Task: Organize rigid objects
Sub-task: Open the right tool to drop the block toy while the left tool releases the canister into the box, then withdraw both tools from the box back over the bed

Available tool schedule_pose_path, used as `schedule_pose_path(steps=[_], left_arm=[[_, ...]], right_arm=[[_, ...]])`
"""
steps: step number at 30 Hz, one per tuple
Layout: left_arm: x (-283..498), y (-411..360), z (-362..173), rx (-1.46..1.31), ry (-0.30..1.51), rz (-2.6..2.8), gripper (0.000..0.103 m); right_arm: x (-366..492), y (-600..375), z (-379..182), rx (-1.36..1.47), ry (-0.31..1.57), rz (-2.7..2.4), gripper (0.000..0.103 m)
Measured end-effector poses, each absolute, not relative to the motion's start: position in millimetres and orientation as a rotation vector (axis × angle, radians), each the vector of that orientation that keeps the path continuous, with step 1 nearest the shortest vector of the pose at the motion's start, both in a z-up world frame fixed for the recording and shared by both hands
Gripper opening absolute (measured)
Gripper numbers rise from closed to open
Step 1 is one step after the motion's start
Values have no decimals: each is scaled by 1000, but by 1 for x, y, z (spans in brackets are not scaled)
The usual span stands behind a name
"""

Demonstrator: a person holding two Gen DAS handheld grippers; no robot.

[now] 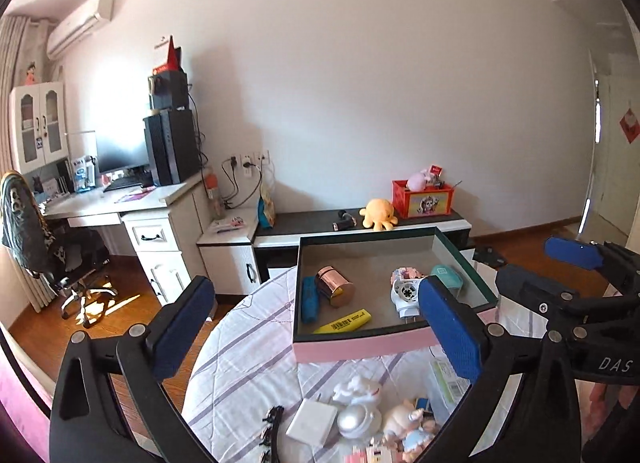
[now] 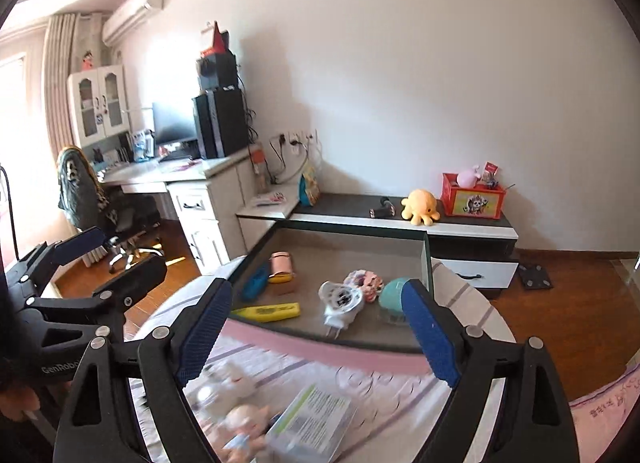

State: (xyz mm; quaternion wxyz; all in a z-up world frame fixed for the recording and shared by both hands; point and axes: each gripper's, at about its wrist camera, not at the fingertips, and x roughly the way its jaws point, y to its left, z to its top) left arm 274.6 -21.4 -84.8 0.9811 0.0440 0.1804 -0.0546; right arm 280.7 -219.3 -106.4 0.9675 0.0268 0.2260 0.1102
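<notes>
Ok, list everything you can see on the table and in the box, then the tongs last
Box: one, pink outside, grey inside, on the table.
Table: one, white striped cloth.
Highlighter: one, yellow, in box, front.
Canister: one, copper, in box, left.
Blue case: one, in box, far left.
White plug: one, in box, right.
Teal case: one, in box, far right.
White adapter: one, on table.
Figurines: several, pale, on table.
Clear packet: one, on table.
Left tongs: open, empty.
Right tongs: open, empty.
</notes>
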Motion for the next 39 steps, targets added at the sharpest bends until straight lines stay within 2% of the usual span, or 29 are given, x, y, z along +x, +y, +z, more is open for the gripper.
schedule_pose_path(steps=[14, 25, 39], left_arm=[[106, -7, -65, 74, 217, -52, 103], [57, -6, -55, 76, 196, -36, 103], [47, -4, -50, 72, 178, -23, 103]], right_arm=[[108, -207, -91, 44, 280, 113, 88], [53, -198, -82, 28, 249, 90, 88], [43, -194, -76, 18, 227, 78, 88]])
